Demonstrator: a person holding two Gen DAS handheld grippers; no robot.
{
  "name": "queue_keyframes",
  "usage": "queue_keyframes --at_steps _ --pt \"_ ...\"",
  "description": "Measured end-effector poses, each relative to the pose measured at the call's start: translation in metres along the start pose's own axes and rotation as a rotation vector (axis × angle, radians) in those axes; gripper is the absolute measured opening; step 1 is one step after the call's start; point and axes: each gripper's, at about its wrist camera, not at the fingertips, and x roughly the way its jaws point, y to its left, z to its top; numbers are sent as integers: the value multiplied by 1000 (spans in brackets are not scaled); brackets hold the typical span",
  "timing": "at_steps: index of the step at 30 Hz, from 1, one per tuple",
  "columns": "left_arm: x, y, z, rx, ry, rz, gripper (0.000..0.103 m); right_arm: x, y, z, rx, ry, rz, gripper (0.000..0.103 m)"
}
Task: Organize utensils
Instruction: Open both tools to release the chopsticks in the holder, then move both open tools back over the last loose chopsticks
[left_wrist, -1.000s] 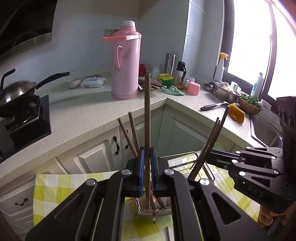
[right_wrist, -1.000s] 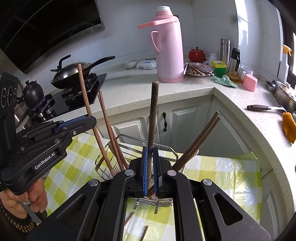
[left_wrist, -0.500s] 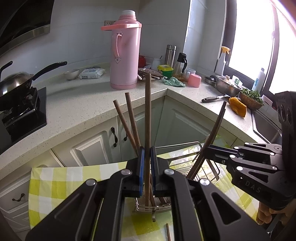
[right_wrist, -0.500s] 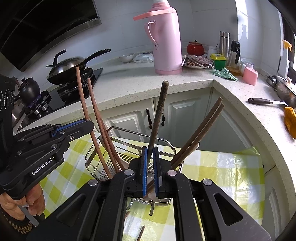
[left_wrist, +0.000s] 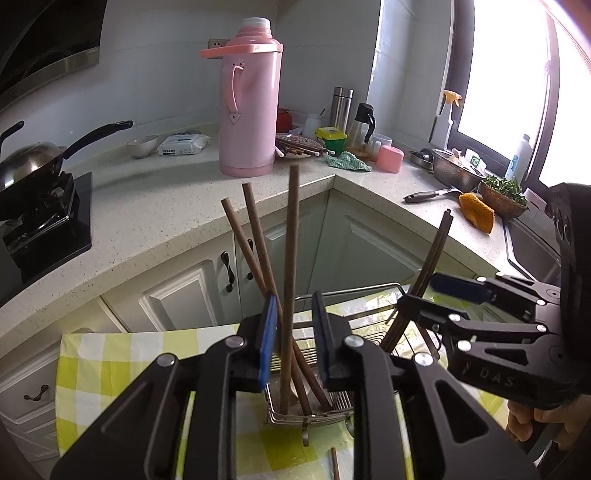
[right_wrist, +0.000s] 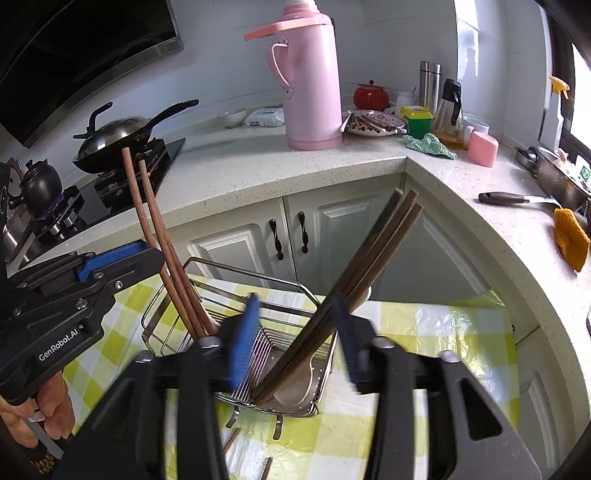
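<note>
**Both Grippers Let Go Over the Chopstick Basket**

The left gripper (left_wrist: 293, 332) had its blue-padded fingers (left_wrist: 266, 343) just opening, a narrow gap, with one upright brown chopstick (left_wrist: 290, 266) standing loose between them, no pad pressing on it! Over on the other side, the right gripper (right_wrist: 293, 339) had its fingers just opening too, spread wide and blurred, holding nothing.

Count them: from the left wrist view, three chopsticks rose at the near end of the wire basket (left_wrist: 373, 290), the upright one plus a leaning pair (left_wrist: 245, 236), and another pair (left_wrist: 436, 254) slanted at the far end. From the right wrist view that far group looked like three flat-sided sticks, hard to separate. A pale spoon (right_wrist: 295, 384) lay in the basket, half hidden. Stray chopstick pieces lay on the cloth, cut off by the fingers.

The basket was thin shiny metal rods with small feet, sitting on a yellow-and-white checked cloth (right_wrist: 424, 332). Behind, a speckled worktop (left_wrist: 155, 206) carried a tall pink thermos (left_wrist: 249, 103).
</note>
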Motion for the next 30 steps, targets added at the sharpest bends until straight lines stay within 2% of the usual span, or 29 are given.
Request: queue_keyframes --at_steps 1,3,9,11,15,21,26,30 --pt "-1 0 0 1 -1 0 20 -4 1 0 -10 -24 -14 73" --pt "-3 -1 0 2 -9 1 26 -10 4 1 -34 -53 -31 73" --pt "-21 -2 -5 8 -37 -7 28 -39 -1 -6 -34 -128 -62 74" --pt "-28 -4 -11 10 -40 -16 28 -47 -5 -13 -24 -142 -63 75" --pt "-43 -4 -31 5 -43 -23 36 -56 -16 -43 4 -134 -75 76" --pt "-53 -12 -87 11 5 -36 45 -48 -30 -115 71 -42 -62 79" --pt "-48 -15 -155 -15 91 -61 45 -36 -32 -182 104 66 -55 79" --pt "-39 -22 -207 -17 169 -87 45 -36 -27 -221 99 104 -64 79"
